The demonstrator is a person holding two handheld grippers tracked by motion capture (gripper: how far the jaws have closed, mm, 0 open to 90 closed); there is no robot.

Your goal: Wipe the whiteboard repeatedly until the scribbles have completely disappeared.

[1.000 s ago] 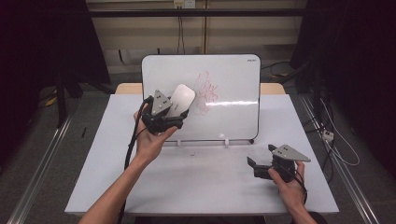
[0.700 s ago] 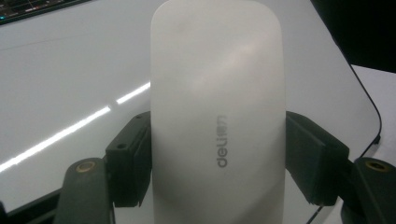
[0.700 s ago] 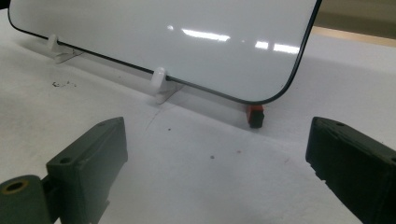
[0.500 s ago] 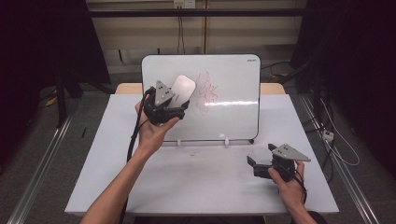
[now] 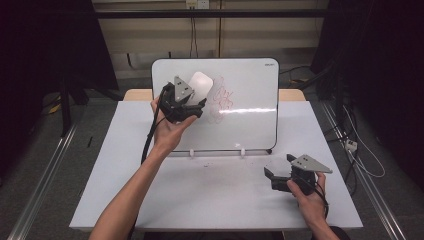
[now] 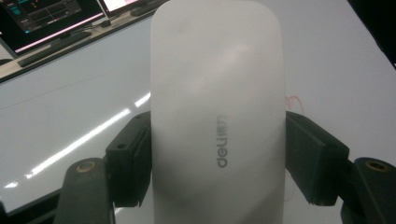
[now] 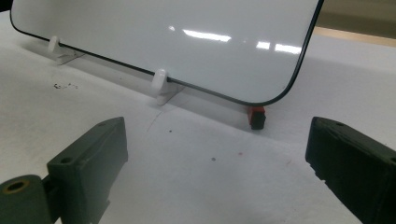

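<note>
A white board (image 5: 250, 125) stands upright on white feet at the back of the table, with a red scribble (image 5: 223, 102) near its middle. My left gripper (image 5: 192, 102) is raised against the board's upper left, shut on a white eraser (image 5: 200, 84) just left of the scribble. In the left gripper view the eraser (image 6: 217, 93), marked "deli", is pinched between both jaws of that gripper (image 6: 217, 158). My right gripper (image 5: 275, 177) rests low at the table's front right, open and holding nothing. Its jaws (image 7: 217, 154) face the board's (image 7: 187, 42) lower corner.
The white table (image 5: 210, 200) carries faint marks and specks. White clip feet (image 7: 160, 84) hold the board's bottom edge. A small red and black piece (image 7: 256, 116) sits at the board's lower right corner. Lit screens (image 6: 46, 18) appear at the upper left of the left gripper view.
My left gripper has slid the eraser upward along the board's left part. The right gripper has stayed in place, open.
</note>
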